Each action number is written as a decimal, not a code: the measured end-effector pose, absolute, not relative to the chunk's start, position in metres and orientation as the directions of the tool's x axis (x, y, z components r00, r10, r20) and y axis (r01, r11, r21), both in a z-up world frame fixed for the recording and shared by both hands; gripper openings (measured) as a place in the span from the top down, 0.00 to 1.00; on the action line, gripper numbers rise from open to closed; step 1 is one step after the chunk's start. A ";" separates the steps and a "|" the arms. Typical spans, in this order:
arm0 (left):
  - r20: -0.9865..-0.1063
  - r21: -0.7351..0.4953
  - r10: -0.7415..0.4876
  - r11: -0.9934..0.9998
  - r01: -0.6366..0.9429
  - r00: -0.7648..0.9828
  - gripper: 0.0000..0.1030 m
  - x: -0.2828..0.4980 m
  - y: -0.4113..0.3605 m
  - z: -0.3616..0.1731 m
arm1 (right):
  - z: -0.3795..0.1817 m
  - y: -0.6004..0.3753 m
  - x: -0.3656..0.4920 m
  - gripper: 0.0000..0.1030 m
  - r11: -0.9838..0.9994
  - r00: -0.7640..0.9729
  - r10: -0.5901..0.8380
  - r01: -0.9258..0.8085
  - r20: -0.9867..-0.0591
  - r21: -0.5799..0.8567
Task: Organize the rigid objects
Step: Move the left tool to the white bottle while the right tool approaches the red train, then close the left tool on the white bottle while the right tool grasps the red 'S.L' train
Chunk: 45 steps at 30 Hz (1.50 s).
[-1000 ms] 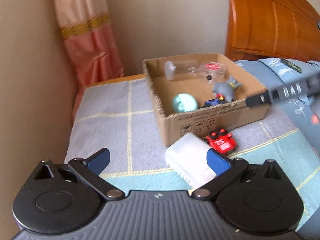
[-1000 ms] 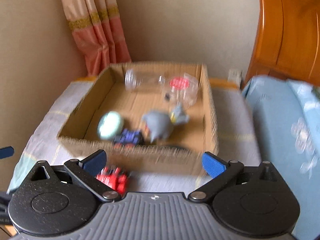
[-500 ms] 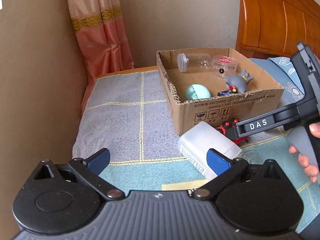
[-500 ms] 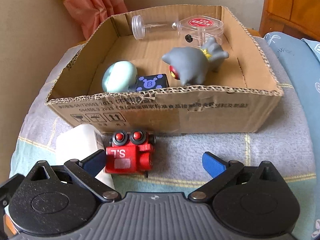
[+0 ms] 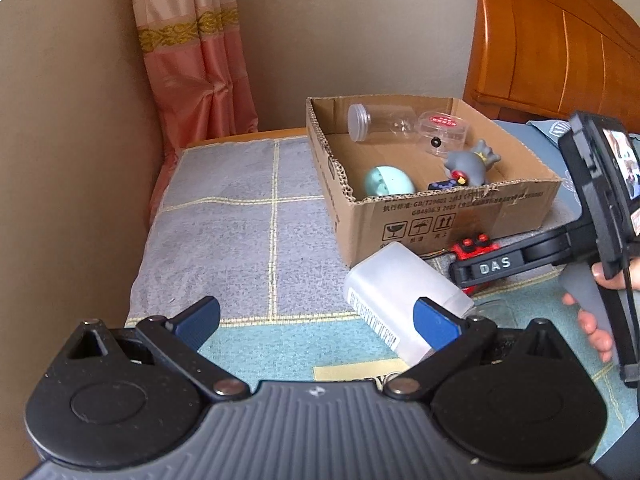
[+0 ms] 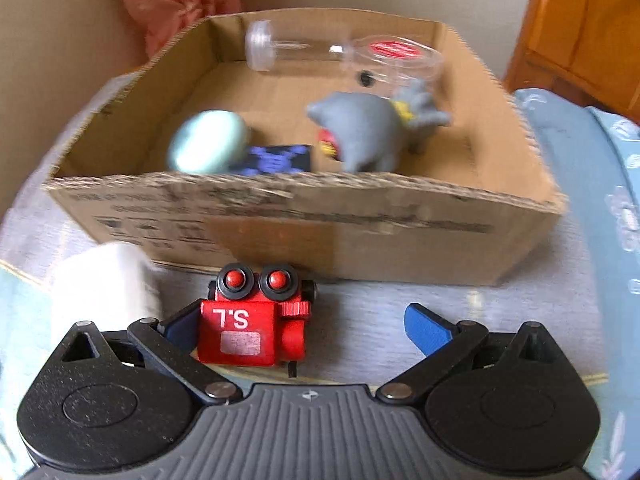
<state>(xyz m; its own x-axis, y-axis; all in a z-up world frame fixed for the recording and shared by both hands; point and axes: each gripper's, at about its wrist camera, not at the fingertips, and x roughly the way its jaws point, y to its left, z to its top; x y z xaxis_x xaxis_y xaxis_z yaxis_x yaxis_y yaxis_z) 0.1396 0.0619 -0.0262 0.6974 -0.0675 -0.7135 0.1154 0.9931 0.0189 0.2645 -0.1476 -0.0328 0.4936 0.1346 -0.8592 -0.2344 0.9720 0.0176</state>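
A red toy robot (image 6: 254, 320) marked "S.L" lies on the cloth in front of the cardboard box (image 6: 304, 224). My right gripper (image 6: 304, 328) is open with the robot between its fingers, against the left one. A white plastic container (image 5: 404, 300) lies on its side left of the robot. My left gripper (image 5: 316, 316) is open and empty, its right fingertip in front of the container. The box (image 5: 460, 216) holds a clear jar (image 5: 376, 122), a clear round case (image 5: 442, 132), a grey figure (image 5: 468, 166), a teal egg (image 5: 388, 180) and a dark blue block (image 6: 276, 160).
A grey and teal checked cloth (image 5: 240, 220) covers the surface. A beige wall (image 5: 60, 160) and a pink curtain (image 5: 192, 60) stand at the left. A wooden headboard (image 5: 560, 40) rises behind right. A blue patterned pillow (image 6: 592, 200) lies right of the box.
My right gripper has dropped low and moved forward, so the red robot now sits between its fingers. My left gripper has drawn back a little from the box.
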 end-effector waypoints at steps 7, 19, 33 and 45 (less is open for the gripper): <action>-0.716 0.025 -0.103 0.985 0.172 0.691 0.01 0.136 0.056 -0.028 | -0.035 -0.198 0.255 0.00 0.991 0.533 0.062 -0.133 -0.844 -0.012; -0.746 0.049 -0.237 0.913 0.406 0.623 0.01 0.156 0.042 -0.048 | -0.040 -0.210 0.253 0.00 0.990 0.568 0.067 -0.137 -0.820 -0.014; -0.787 0.138 -0.303 0.763 0.631 0.538 0.11 0.188 0.018 -0.067 | -0.039 -0.215 0.249 0.00 0.989 0.585 0.075 -0.146 -0.808 -0.014; -0.782 0.097 -0.242 0.863 0.495 0.575 0.14 0.180 0.027 -0.066 | -0.039 -0.215 0.249 0.00 0.989 0.588 0.077 -0.149 -0.805 -0.015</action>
